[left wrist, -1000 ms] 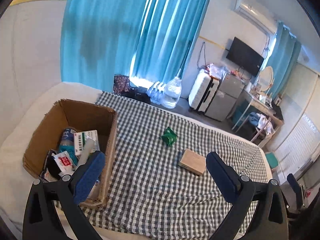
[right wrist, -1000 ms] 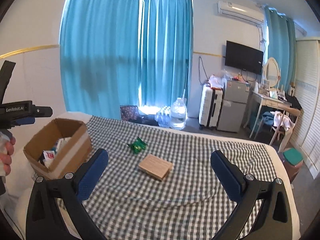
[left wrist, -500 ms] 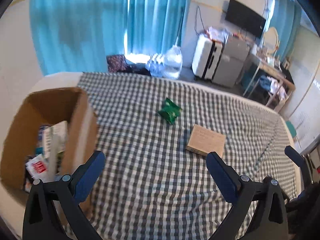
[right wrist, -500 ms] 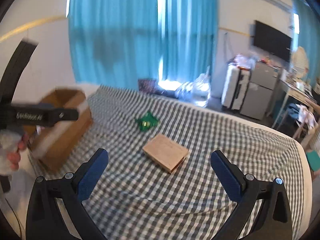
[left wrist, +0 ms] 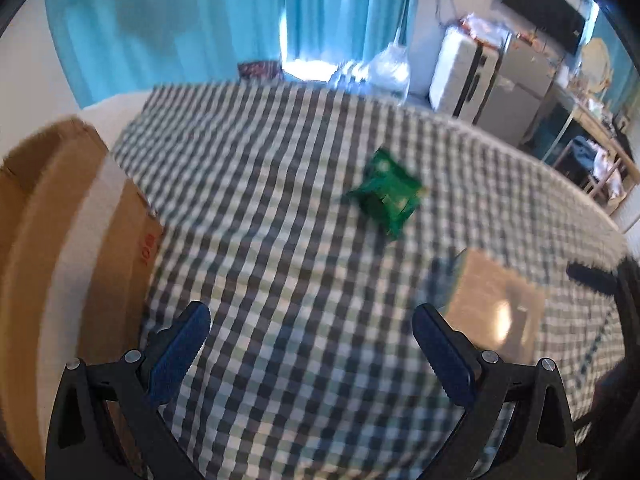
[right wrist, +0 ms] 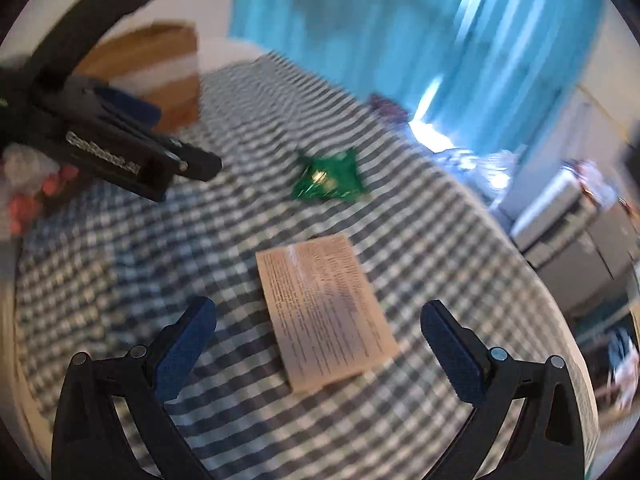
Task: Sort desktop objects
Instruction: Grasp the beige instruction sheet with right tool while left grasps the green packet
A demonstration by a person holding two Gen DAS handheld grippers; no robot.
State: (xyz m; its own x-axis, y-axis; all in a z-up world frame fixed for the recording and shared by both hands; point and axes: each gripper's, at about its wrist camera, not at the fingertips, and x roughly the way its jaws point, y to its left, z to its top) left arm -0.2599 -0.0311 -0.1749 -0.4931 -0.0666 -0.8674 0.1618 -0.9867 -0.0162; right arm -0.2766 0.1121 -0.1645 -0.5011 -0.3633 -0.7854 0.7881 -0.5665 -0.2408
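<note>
Both your hand-held grippers hang wide apart and empty over the checked cloth [left wrist: 280, 200].
Your left hand-held gripper [left wrist: 312, 344] faces the green packet [left wrist: 386, 196]; your right hand-held gripper [right wrist: 316, 340] sits above the flat brown box [right wrist: 324, 308]. Packet and box lie near each other, not touching. The cardboard box [left wrist: 60, 220] stands at the cloth's left edge. Both views are blurred.

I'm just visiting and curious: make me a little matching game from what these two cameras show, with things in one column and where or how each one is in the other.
Things:
1. green wrapper
2. tan flat box
3. cardboard box
4. right gripper

Places or states:
A. at the left edge of the checkered cloth
B. open, empty, over the flat box
C. crumpled, mid-cloth
D. lying flat, printed face up

Pairs: 1-C, 2-D, 3-A, 4-B
</note>
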